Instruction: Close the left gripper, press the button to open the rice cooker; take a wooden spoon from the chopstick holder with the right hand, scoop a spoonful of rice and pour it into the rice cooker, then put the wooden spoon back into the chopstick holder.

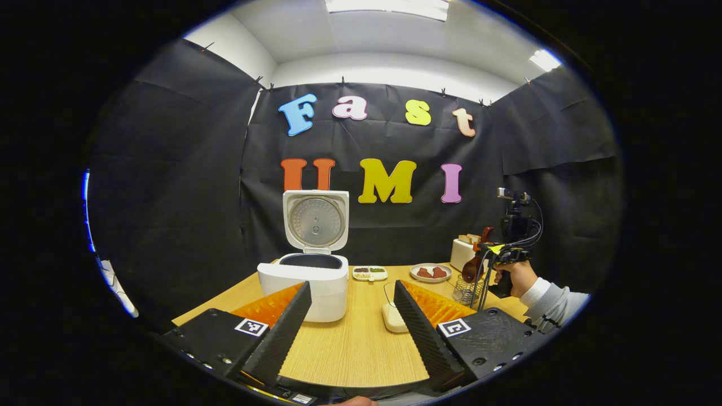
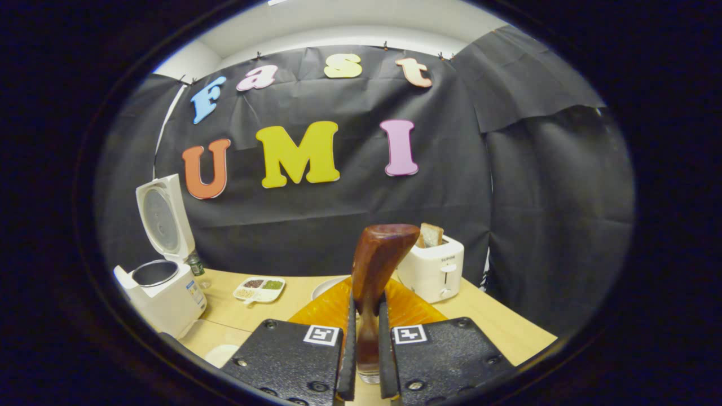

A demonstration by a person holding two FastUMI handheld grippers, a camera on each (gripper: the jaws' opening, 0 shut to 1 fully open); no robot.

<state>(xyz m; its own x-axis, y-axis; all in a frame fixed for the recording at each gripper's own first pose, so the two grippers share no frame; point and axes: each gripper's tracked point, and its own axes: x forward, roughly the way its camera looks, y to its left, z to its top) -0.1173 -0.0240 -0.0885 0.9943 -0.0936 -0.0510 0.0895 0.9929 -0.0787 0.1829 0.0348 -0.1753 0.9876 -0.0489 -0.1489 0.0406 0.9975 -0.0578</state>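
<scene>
In the right gripper view, the right gripper (image 2: 364, 344) is clamped on the wooden spoon (image 2: 377, 265); both fingers press the handle, and the bowl end stands upright above them. In the left gripper view, the left gripper (image 1: 350, 321) is spread wide with nothing between its fingers. Between those fingers lies the wooden table (image 1: 355, 349). The rice cooker (image 1: 307, 282) stands on it just beyond the left finger, lid raised and inner pot exposed. To the right, a hand (image 1: 516, 277) holds the right gripper above the wire chopstick holder (image 1: 465, 290). Farther back stand a divided dish (image 1: 370, 273), a plate (image 1: 431, 273) and a toaster (image 2: 433, 268).
</scene>
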